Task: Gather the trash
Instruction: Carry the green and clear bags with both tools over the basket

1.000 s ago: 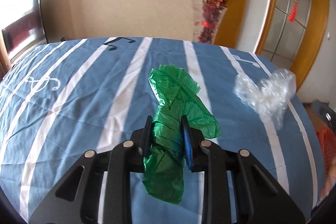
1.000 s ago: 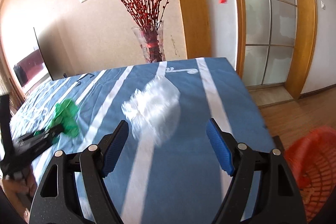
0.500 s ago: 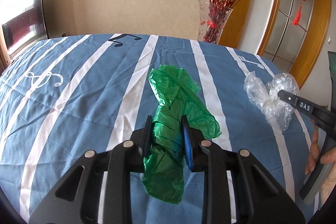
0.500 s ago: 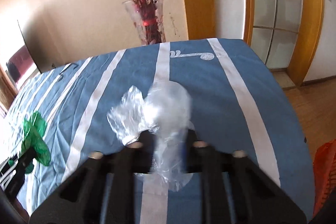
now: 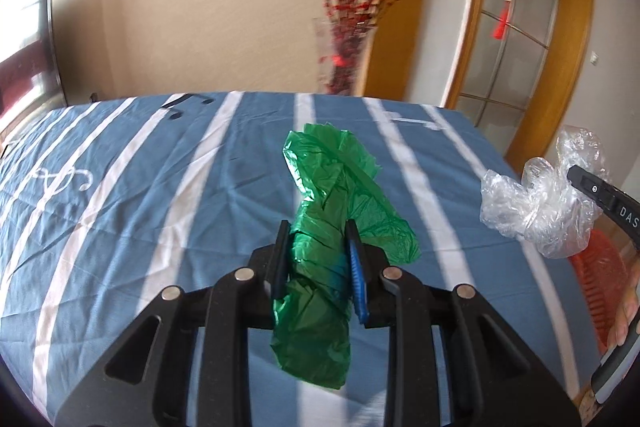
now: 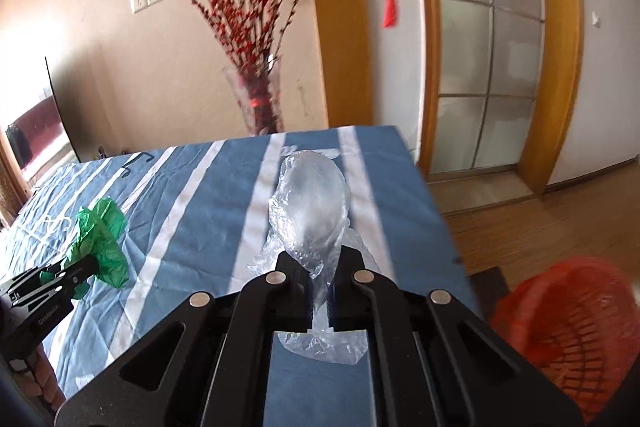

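My left gripper [image 5: 319,263] is shut on a crumpled green plastic bag [image 5: 332,211] and holds it above the blue striped tablecloth [image 5: 160,195]. The green bag also shows at the left of the right wrist view [image 6: 100,239]. My right gripper [image 6: 319,291] is shut on a crumpled clear plastic bag [image 6: 312,203], lifted off the cloth. The clear bag shows at the right edge of the left wrist view [image 5: 540,207], near the table's right side. A red mesh basket [image 6: 568,327] stands on the floor to the right of the table.
A glass vase with red berry branches [image 6: 256,107] stands behind the table's far edge. A wooden-framed glass door [image 6: 488,67] is at the right. The table's right edge [image 6: 440,219] drops to the wooden floor. A dark screen [image 5: 36,51] is at the far left.
My right gripper closed on the clear bag and lifted it off the cloth toward the right. My left gripper kept hold of the green bag and rose a little.
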The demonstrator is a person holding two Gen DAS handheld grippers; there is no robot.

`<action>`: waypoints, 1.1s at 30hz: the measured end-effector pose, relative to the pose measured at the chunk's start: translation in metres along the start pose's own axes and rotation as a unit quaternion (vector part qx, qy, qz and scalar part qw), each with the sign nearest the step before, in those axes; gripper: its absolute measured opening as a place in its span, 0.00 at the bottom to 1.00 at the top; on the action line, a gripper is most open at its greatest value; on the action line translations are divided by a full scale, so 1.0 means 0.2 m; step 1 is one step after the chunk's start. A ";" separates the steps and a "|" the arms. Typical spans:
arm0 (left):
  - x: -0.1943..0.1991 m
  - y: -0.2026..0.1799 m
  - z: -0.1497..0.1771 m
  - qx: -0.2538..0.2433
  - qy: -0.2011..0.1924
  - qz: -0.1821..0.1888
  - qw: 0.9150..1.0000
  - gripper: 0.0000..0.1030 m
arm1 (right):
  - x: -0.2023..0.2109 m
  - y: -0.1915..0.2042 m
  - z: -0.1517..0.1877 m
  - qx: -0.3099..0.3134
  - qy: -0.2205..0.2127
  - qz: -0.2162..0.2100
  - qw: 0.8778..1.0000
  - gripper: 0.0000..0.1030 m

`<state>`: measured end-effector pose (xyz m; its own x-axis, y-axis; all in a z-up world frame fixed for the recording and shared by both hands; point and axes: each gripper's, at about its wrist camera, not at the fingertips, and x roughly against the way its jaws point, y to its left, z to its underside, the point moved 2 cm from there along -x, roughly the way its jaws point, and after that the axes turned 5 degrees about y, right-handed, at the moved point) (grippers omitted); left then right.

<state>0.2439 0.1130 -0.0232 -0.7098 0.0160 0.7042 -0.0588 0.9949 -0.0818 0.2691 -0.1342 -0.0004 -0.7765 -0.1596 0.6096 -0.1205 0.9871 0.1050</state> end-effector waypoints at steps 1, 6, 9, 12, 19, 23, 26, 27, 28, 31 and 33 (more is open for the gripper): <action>0.01 -0.04 0.00 -0.005 -0.002 0.005 1.000 0.26 | 0.04 -0.04 0.00 -0.003 -0.005 0.002 1.000 0.05; 0.06 -0.25 0.00 -0.026 -0.004 0.034 0.999 0.26 | 0.22 -0.19 0.02 -0.018 -0.026 0.016 0.999 0.05; 0.10 -0.38 0.01 -0.043 -0.004 0.053 0.998 0.26 | 0.31 -0.28 0.04 -0.027 -0.037 0.025 0.999 0.05; 0.12 -0.52 0.03 -0.059 -0.004 0.074 0.996 0.26 | 0.39 -0.38 0.05 -0.042 -0.049 0.037 0.997 0.05; 0.17 -0.84 0.08 -0.089 0.004 0.125 0.988 0.26 | 0.55 -0.61 0.11 -0.073 -0.069 0.065 0.993 0.05; 0.21 -1.01 0.11 -0.106 0.005 0.153 0.982 0.26 | 0.63 -0.71 0.15 -0.087 -0.076 0.078 0.990 0.05; 0.23 -1.13 0.14 -0.117 0.010 0.174 0.978 0.26 | 0.67 -0.79 0.17 -0.098 -0.080 0.087 0.988 0.05; 0.24 -1.17 0.15 -0.121 0.012 0.181 0.976 0.26 | 0.69 -0.81 0.18 -0.102 -0.083 0.090 0.987 0.05; 0.24 -1.20 0.16 -0.124 0.014 0.187 0.974 0.26 | 0.71 -0.83 0.19 -0.105 -0.085 0.093 0.986 0.05; 0.26 -1.29 0.18 -0.135 0.019 0.202 0.970 0.26 | 0.75 -0.90 0.21 -0.117 -0.092 0.100 0.984 0.05; 0.27 -1.36 0.20 -0.144 0.022 0.211 0.967 0.26 | 0.78 -0.94 0.23 -0.124 -0.096 0.107 0.982 0.05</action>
<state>0.1936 -0.1599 0.0079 -0.5969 0.4240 0.6811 0.4311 0.8855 -0.1734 0.1423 -0.3446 0.0394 -0.8731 0.0783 0.4813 0.1928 0.9620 0.1933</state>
